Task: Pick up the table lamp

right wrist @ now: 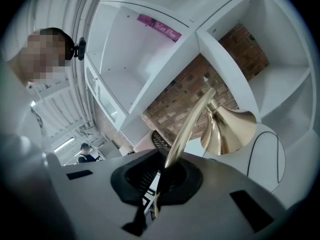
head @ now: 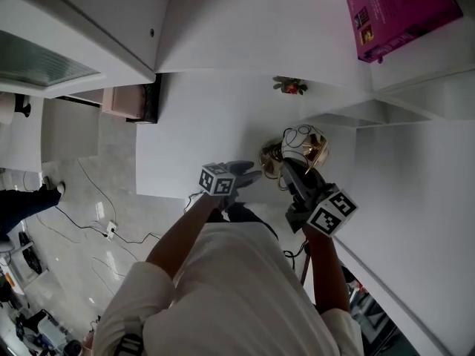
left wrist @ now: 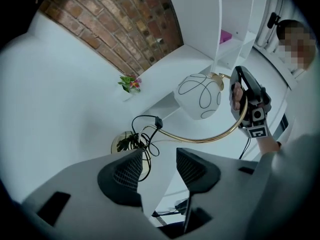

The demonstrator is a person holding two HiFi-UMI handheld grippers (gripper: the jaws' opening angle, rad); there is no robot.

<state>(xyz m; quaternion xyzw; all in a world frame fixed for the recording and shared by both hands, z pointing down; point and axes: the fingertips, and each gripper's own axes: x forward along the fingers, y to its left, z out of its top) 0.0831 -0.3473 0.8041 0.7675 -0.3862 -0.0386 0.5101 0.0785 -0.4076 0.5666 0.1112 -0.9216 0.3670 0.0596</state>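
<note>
The table lamp has a white globe shade (head: 304,143) with black line drawing, a curved gold arm (left wrist: 200,139) and a round gold base (left wrist: 122,143) with a black cord (left wrist: 145,126) coiled over it. It stands on the white table (head: 208,124). My right gripper (right wrist: 160,171) is shut on the gold arm (right wrist: 192,121), just below the gold cone (right wrist: 227,129) that carries the shade. In the head view, that right gripper (head: 291,173) sits right beside the shade. My left gripper (left wrist: 157,166) is open with nothing between its jaws, a little short of the base. In the head view, the left gripper (head: 249,173) is left of the lamp.
A small potted flower (head: 289,86) stands farther back on the table. White shelving rises on the right, with a pink box (head: 397,10) on it. A brick wall (left wrist: 125,29) lies behind. Cables (head: 96,221) run over the floor at the left.
</note>
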